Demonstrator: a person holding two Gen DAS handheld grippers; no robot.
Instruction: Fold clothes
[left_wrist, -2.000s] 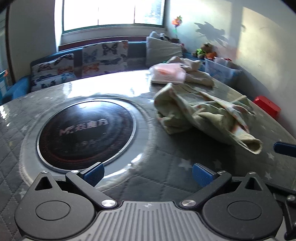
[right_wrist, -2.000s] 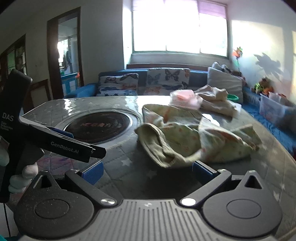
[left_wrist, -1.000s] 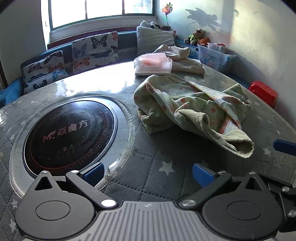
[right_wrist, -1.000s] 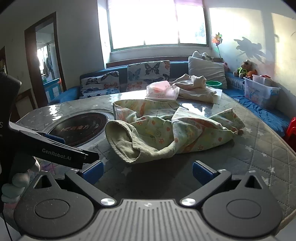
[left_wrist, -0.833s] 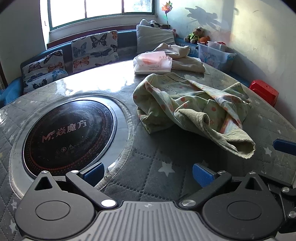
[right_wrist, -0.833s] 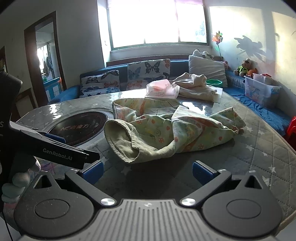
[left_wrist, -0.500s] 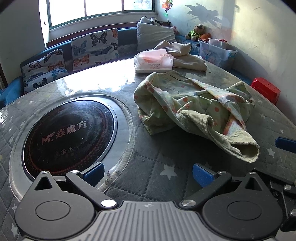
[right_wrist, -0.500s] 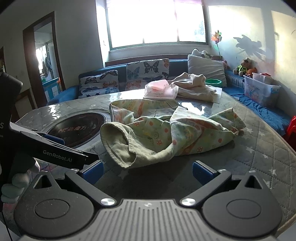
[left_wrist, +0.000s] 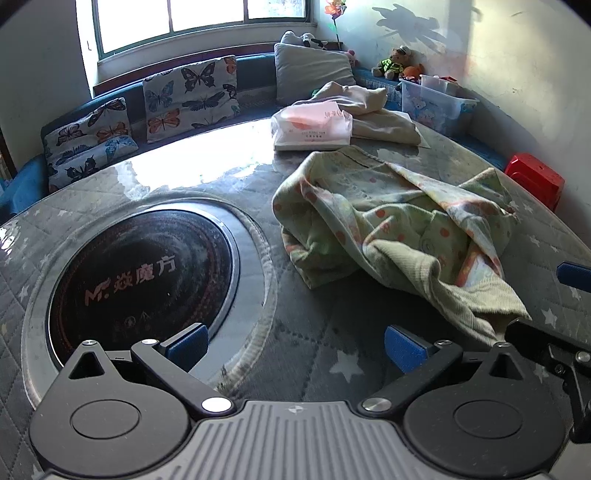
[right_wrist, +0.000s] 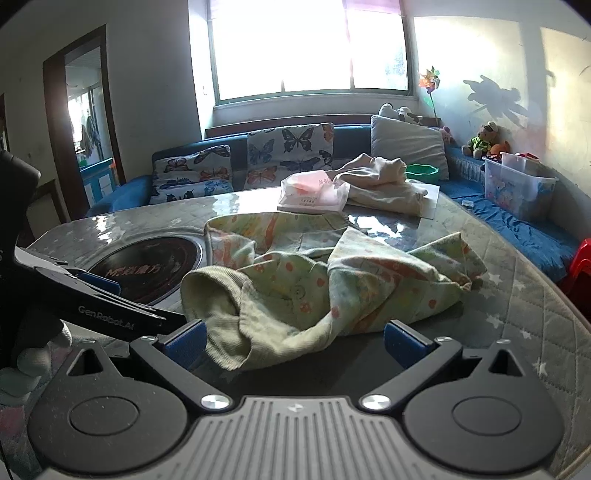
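Observation:
A crumpled pale green garment with orange dots (left_wrist: 402, 236) lies on the round quilted table (left_wrist: 325, 350), right of the middle. It also shows in the right wrist view (right_wrist: 317, 284), its ribbed cuff nearest. My left gripper (left_wrist: 295, 341) is open and empty, low over the table, left of the cuff. My right gripper (right_wrist: 293, 338) is open, its blue pads either side of the cuff's near edge, not closed on it. The right gripper's blue pad (left_wrist: 574, 275) shows at the right of the left wrist view.
A black round hotplate (left_wrist: 136, 266) is set in the table's left part. A white bag with pink contents (left_wrist: 314, 125) and a beige garment (left_wrist: 373, 114) lie at the far side. A sofa with butterfly cushions (right_wrist: 258, 155), a plastic box (right_wrist: 517, 184) and a red stool (left_wrist: 535, 177) stand beyond.
Both grippers have moved closer to the garment. The cuff now lies between the right gripper's pads. Both stay open.

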